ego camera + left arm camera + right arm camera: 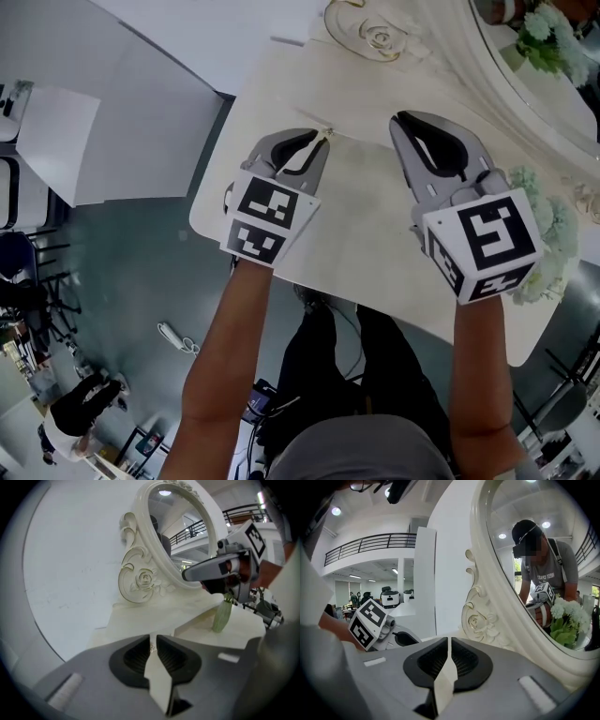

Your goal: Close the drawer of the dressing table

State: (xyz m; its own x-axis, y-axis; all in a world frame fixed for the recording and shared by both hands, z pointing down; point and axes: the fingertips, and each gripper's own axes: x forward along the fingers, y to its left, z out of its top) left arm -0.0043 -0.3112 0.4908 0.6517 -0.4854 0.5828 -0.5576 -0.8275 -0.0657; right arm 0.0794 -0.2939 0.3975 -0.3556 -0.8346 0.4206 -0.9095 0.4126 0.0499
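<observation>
Head view | dressing table spreads beneath left tongs and right tongs | mirror beyond right tongs | both pinched narrow, nothing clearly held | drawer unseen, presumably below them | step: likely pre-push | next: drop to its front, push.

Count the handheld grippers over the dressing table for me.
2. The left gripper is over the tabletop's left half; the right gripper is beside it, nearer the flowers. None seems hidden.

Pale flowers (green vase beneath)
</observation>
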